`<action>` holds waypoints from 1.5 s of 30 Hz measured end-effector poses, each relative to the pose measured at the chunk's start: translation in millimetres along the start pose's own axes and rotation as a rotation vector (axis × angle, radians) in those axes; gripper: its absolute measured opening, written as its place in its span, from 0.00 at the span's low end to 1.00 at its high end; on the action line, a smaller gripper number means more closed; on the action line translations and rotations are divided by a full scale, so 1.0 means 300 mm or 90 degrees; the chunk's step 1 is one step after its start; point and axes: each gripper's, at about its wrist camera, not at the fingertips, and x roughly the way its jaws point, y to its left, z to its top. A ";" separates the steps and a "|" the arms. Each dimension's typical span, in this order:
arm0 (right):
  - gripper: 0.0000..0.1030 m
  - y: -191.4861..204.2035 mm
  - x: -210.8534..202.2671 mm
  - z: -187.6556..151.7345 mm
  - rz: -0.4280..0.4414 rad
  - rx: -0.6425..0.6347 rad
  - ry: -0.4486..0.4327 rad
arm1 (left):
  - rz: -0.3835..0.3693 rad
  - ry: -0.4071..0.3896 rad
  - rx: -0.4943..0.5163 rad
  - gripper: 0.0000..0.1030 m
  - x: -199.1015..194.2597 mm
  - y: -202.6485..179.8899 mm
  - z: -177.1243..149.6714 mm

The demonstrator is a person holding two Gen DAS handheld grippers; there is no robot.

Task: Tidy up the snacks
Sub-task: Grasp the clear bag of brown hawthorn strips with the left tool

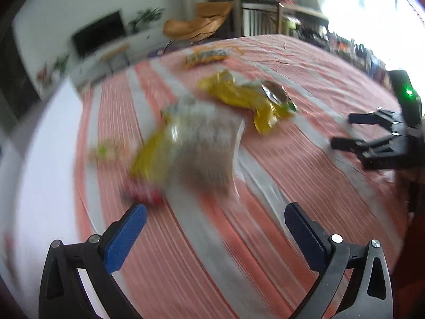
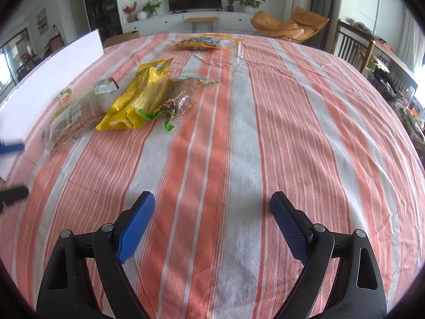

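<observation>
The left hand-held gripper [image 1: 215, 223] hung nearest the left wrist camera, its blue pads spread wide with nothing between them, just short of a clear packet of brown snacks [image 2: 74, 119] that showed only as a blur in that view. The right hand-held gripper [image 2: 212, 218] was likewise spread and empty above the striped cloth [image 2: 239, 133] covering the bench, well apart from the packet. That clear packet lay near the left edge of the cloth. Touching it on its right sat a yellow snack bag [image 2: 135, 98], and against the yellow bag's right side rested a transparent pack with a green edge [image 2: 180, 98]. Well beyond the clear packet, near the far edge, lay an orange-yellow snack pack [image 2: 204, 42]. A white board [image 2: 53, 79] stood just left of the clear packet.
</observation>
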 end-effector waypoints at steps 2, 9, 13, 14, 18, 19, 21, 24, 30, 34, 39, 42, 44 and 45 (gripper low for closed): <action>0.89 -0.001 -0.001 -0.002 0.000 0.000 0.000 | 0.013 0.029 0.033 1.00 0.063 0.005 0.087; 0.89 0.000 -0.002 -0.001 0.001 0.000 0.000 | -0.029 0.097 -0.023 0.82 0.253 0.067 0.204; 0.89 -0.003 -0.004 -0.002 0.003 0.002 -0.001 | -0.041 0.106 -0.062 0.56 0.214 0.040 0.153; 0.89 -0.005 -0.006 -0.004 0.005 0.004 -0.001 | -0.038 0.115 -0.081 0.56 0.195 0.026 0.129; 0.89 -0.008 -0.009 -0.005 0.009 0.007 -0.003 | -0.073 0.133 -0.104 0.64 0.107 -0.064 0.016; 0.89 -0.007 -0.007 -0.003 0.008 0.007 -0.002 | -0.079 0.134 -0.099 0.69 0.093 -0.081 -0.002; 0.89 -0.005 -0.005 -0.002 0.006 0.006 -0.002 | -0.068 0.126 -0.088 0.76 0.077 -0.095 -0.015; 0.89 -0.005 -0.007 -0.004 0.005 0.005 -0.002 | -0.044 0.110 -0.082 0.86 0.086 -0.093 -0.006; 0.89 -0.005 -0.007 -0.004 0.006 0.005 -0.002 | -0.050 0.104 -0.032 0.85 0.141 -0.137 -0.005; 0.89 -0.006 -0.008 -0.004 0.006 0.006 -0.002 | -0.030 0.088 -0.132 0.54 0.103 -0.082 -0.021; 0.89 -0.007 -0.009 -0.004 0.006 0.006 -0.002 | 0.044 0.055 -0.278 0.61 0.055 0.008 -0.123; 0.89 -0.005 -0.007 -0.004 0.005 0.005 -0.001 | 0.065 0.036 -0.288 0.83 0.062 0.033 -0.152; 0.89 -0.005 -0.006 -0.003 0.005 0.005 -0.001 | 0.077 0.029 -0.266 0.90 0.071 0.025 -0.156; 0.89 -0.004 -0.005 -0.003 0.005 0.004 -0.001 | 0.083 0.026 -0.254 0.91 0.077 0.018 -0.160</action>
